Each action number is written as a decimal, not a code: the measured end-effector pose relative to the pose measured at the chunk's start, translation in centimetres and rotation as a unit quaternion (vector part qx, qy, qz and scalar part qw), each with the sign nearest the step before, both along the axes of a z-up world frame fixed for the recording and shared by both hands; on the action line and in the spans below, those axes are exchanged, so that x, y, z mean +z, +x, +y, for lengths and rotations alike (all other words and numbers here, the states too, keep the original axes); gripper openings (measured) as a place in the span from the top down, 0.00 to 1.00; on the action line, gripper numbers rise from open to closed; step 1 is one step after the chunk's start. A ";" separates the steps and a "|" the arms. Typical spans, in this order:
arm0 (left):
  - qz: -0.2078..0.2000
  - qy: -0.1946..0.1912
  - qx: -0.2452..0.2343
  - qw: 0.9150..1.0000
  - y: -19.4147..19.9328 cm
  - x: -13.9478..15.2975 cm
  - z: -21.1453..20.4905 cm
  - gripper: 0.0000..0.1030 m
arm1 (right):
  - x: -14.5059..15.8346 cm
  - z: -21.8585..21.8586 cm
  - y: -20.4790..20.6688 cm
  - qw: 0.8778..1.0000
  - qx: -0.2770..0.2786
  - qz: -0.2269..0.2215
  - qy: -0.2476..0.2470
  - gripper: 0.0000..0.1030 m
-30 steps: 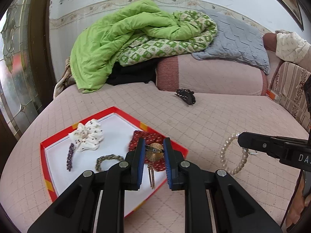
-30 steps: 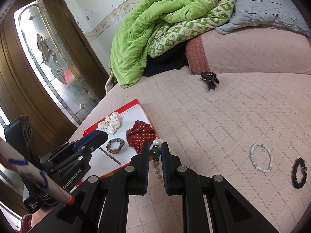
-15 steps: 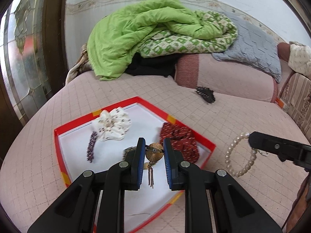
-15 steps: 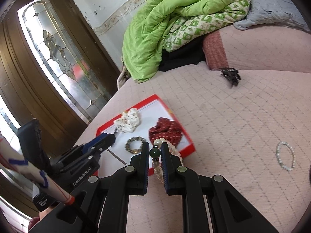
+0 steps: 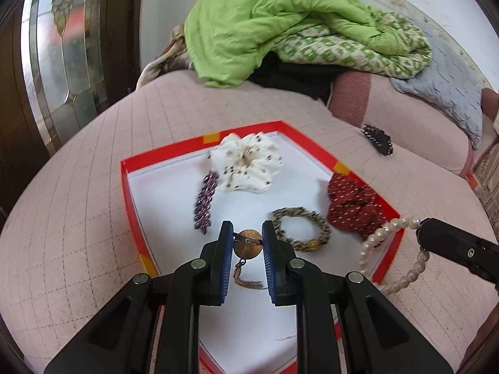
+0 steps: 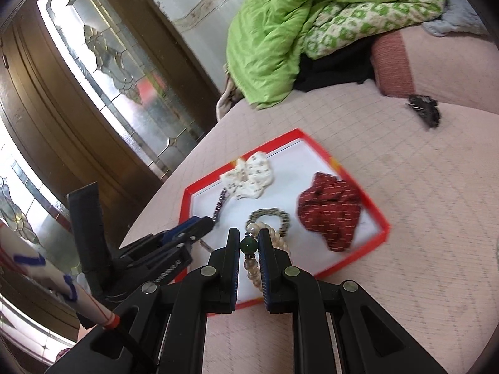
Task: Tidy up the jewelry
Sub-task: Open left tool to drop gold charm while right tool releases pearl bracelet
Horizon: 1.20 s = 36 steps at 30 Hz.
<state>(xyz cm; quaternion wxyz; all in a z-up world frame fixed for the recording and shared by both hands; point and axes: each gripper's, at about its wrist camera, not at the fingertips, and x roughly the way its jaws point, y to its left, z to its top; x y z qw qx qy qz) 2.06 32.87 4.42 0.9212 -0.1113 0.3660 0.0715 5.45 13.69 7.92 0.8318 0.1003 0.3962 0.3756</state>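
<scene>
1. Pinching a gold fan-shaped brooch, the left hand-held gripper is hanging over the red-rimmed tray on the bed.
2. Lying in the tray are a purple clip, white scrunchie, beaded bracelet and red scrunchie.
3. Clamping a pearl bracelet by its green bead, the right hand-held gripper is hovering at the tray's near edge.

Green quilt, grey pillow, glass-paned door.
</scene>
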 end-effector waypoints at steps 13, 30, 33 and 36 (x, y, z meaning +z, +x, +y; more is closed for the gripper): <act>0.039 -0.001 0.004 0.999 1.0 -2.0 0.4 0.83 | -4.1 0.5 2.5 0.998 -0.022 0.030 -0.041 0.87; 0.047 -0.035 -0.001 0.998 1.3 -2.7 1.1 0.83 | -5.6 0.1 3.4 0.994 -0.044 0.033 -0.097 0.87; 0.044 -0.049 -0.003 0.998 1.2 -2.6 1.3 0.82 | -5.5 0.0 3.5 0.994 -0.044 0.036 -0.095 0.86; 0.030 -0.067 -0.004 0.997 1.0 -2.2 1.7 0.78 | -5.2 -0.1 3.3 0.994 -0.042 0.034 -0.090 0.85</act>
